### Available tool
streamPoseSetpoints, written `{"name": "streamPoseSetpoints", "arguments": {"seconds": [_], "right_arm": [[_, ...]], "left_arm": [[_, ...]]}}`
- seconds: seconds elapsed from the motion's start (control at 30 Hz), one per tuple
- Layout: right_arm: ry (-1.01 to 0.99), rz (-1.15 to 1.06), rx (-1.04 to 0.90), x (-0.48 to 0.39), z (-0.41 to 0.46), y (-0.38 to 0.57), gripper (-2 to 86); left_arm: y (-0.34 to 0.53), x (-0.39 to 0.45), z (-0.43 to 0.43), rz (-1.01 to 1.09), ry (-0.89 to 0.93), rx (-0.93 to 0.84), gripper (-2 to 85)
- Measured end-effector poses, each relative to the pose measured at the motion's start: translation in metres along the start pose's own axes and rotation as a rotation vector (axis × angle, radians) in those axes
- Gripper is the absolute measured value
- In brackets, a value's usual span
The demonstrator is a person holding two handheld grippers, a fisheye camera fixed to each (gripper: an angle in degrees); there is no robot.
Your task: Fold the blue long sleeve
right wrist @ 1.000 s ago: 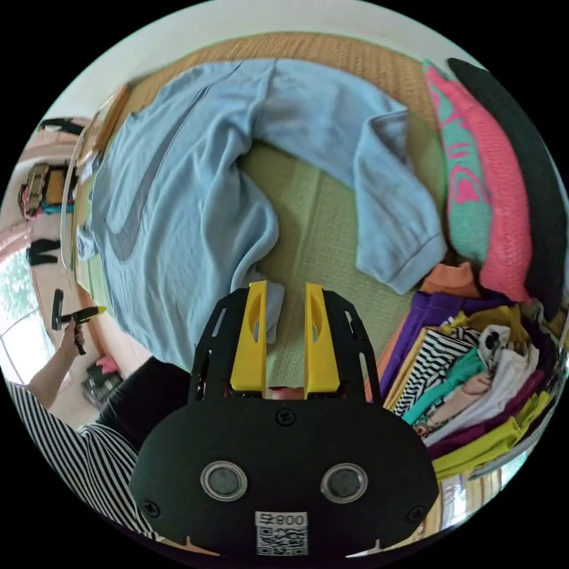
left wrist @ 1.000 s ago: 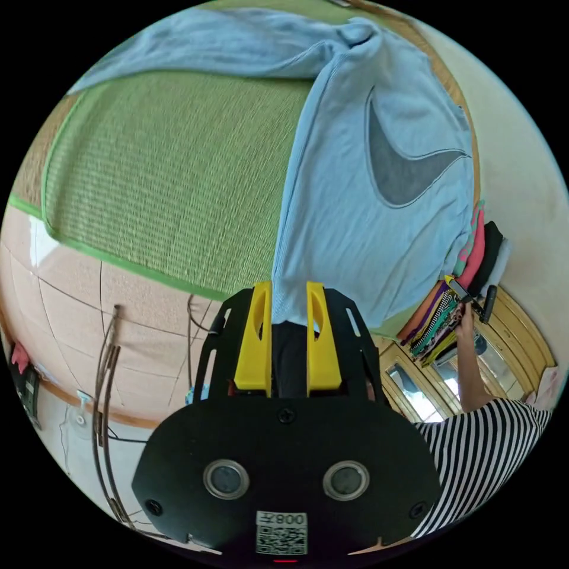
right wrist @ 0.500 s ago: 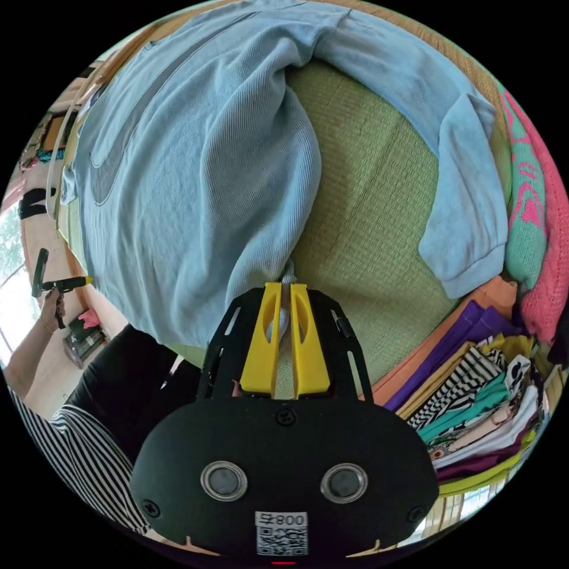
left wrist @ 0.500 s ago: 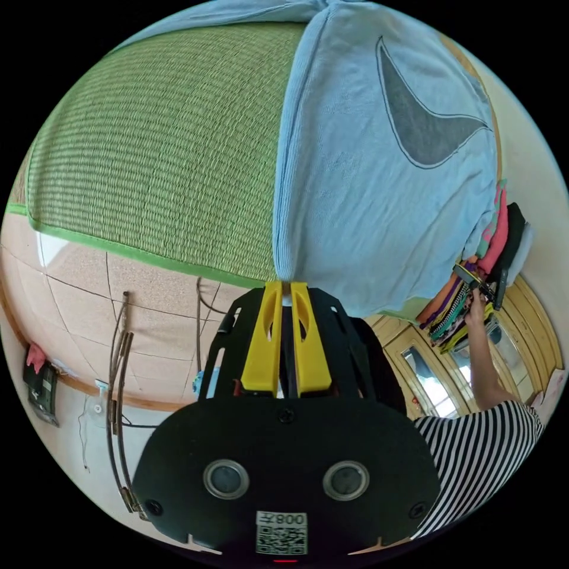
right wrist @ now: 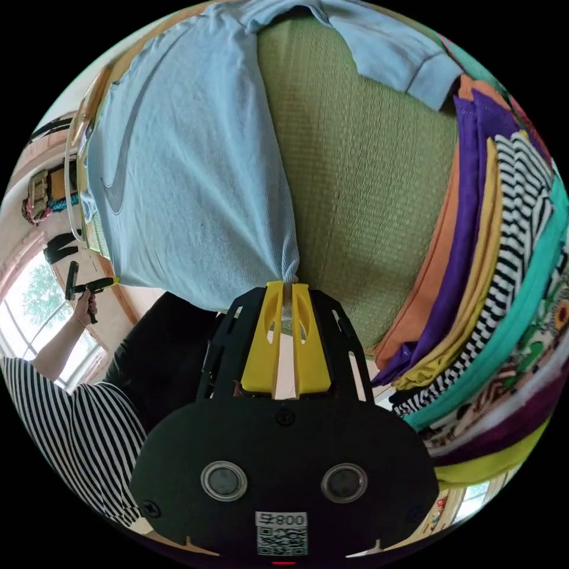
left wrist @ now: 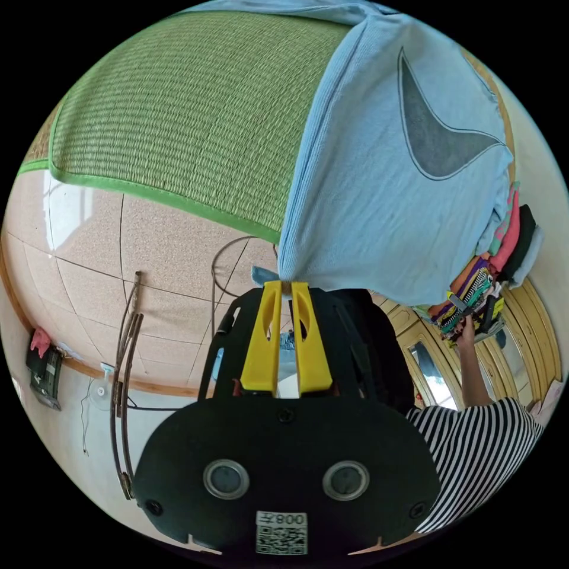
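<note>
Both grippers, left gripper and right gripper, have fingers clamped on the shirt hem; they should keep it taut and level over the mat.

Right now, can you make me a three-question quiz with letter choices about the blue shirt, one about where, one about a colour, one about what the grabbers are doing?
1. What does the blue long sleeve shirt lie on?
A. a green woven mat
B. a wooden chair
C. a white bed sheet

2. What colour is the curved patch on the shirt?
A. red
B. grey
C. yellow

3. What are the left gripper and right gripper doing?
A. both open, away from the shirt
B. each shut on a hem corner
C. holding a hanger

Answers: 1 A, the green woven mat spreads beneath it; 2 B, the patch looks grey; 3 B, cloth bunches between each pair of closed yellow jaws.
</note>
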State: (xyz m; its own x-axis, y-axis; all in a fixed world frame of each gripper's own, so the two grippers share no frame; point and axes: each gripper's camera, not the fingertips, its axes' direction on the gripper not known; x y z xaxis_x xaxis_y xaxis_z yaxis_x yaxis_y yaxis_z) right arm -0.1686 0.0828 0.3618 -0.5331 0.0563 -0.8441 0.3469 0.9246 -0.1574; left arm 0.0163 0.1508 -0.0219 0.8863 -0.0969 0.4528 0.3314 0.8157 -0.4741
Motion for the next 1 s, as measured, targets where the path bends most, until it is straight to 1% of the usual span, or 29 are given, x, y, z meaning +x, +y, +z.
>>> {"name": "streamPoseSetpoints", "arguments": {"seconds": [0.07,0.17,0.3,0.33,0.4,0.47,0.57,0.63,0.67,0.73,0.83,0.93,1.0], "right_arm": [[-0.052,0.042,-0.006,0.006,0.005,-0.005,3.8],[-0.094,0.081,0.053,0.011,-0.006,0.001,4.9],[-0.1,0.169,0.076,0.025,-0.018,0.015,3.4],[-0.123,0.206,0.084,0.031,-0.021,0.019,2.7],[-0.177,0.228,0.135,0.033,-0.032,0.021,1.4],[-0.183,0.183,0.195,0.02,-0.05,0.009,0.8],[-0.129,-0.006,0.29,-0.03,-0.089,-0.041,0.3],[-0.062,-0.152,0.397,-0.08,-0.124,-0.091,0.2],[-0.054,-0.183,0.427,-0.092,-0.132,-0.104,0.2],[-0.016,-0.271,0.528,-0.138,-0.162,-0.152,0.1],[0.089,-0.34,0.599,-0.192,-0.183,-0.203,0.1],[0.178,-0.397,0.609,-0.234,-0.184,-0.241,0.0],[0.229,-0.408,0.559,-0.25,-0.172,-0.259,0.0]], "left_arm": [[-0.01,0.01,-0.005,0.007,-0.014,0.01,3.8],[-0.013,0.022,-0.022,0.007,-0.03,0.072,4.3],[-0.019,0.029,-0.046,-0.037,0.04,0.182,4.8],[-0.024,0.033,-0.057,-0.04,0.074,0.239,4.8],[-0.039,0.049,-0.075,0.014,0.13,0.321,4.6],[-0.074,0.085,-0.102,0.134,0.129,0.4,4.3],[-0.132,0.142,-0.135,0.287,0.077,0.466,3.3],[-0.166,0.177,-0.153,0.361,0.043,0.514,2.5],[-0.188,0.2,-0.165,0.396,0.014,0.544,2.1],[-0.218,0.231,-0.179,0.423,-0.05,0.584,1.3],[-0.263,0.272,-0.195,0.419,-0.155,0.643,0.6],[-0.303,0.299,-0.195,0.377,-0.18,0.667,0.3],[-0.326,0.31,-0.184,0.349,-0.194,0.62,0.3]]}}
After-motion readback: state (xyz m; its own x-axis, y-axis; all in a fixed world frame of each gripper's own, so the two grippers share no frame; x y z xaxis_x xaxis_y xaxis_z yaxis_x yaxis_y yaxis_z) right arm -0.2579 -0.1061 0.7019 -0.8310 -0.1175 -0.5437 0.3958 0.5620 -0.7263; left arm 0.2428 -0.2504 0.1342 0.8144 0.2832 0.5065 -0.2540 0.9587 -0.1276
